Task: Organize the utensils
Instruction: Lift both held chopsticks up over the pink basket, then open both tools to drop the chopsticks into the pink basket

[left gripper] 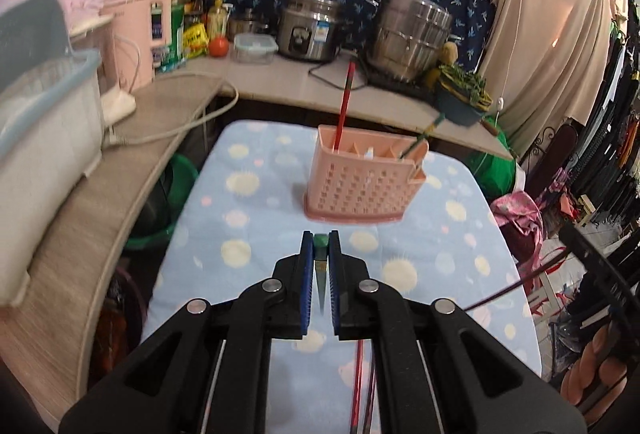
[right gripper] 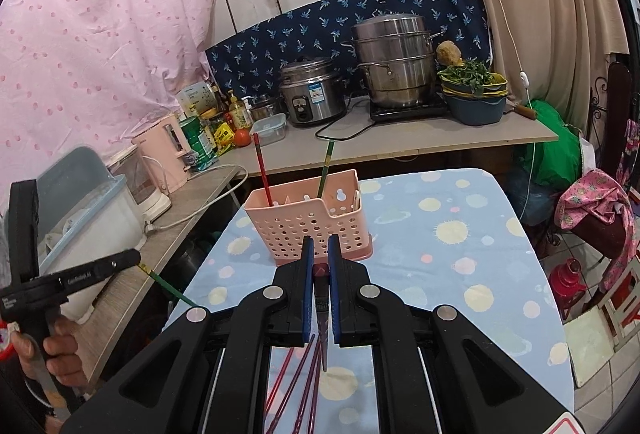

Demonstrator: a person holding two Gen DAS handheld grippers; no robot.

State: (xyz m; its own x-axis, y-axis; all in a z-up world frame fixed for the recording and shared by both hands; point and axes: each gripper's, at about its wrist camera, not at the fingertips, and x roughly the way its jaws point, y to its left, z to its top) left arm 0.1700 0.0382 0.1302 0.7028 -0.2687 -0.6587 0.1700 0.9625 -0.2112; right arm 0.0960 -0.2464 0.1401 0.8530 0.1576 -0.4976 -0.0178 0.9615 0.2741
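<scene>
Cluttered kitchen, dotted blue cloth (right gripper: 460, 274) on table. Pink basket (right gripper: 306, 224) centre, w/ red & green chopsticks upright. L gripper (left gripper: 321, 242) clamped on green chopstick (left gripper: 321, 270); R gripper (right gripper: 320, 250) clamped on red chopstick (right gripper: 322, 322). Step judged: transport; next: tips lowered into compartment.

Holder: pink perforated plastic utensil basket (right gripper: 316, 222), matt.
Table cover: pale blue dotted cloth (right gripper: 460, 234), soft.
Pots: stacked steel steamer pots (right gripper: 394, 62), glossy.

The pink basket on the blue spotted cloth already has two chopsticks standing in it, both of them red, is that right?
Not quite. The pink basket does stand on the blue spotted cloth with two chopsticks in it, but only one is red; the other is green, as the right wrist view shows.
</scene>
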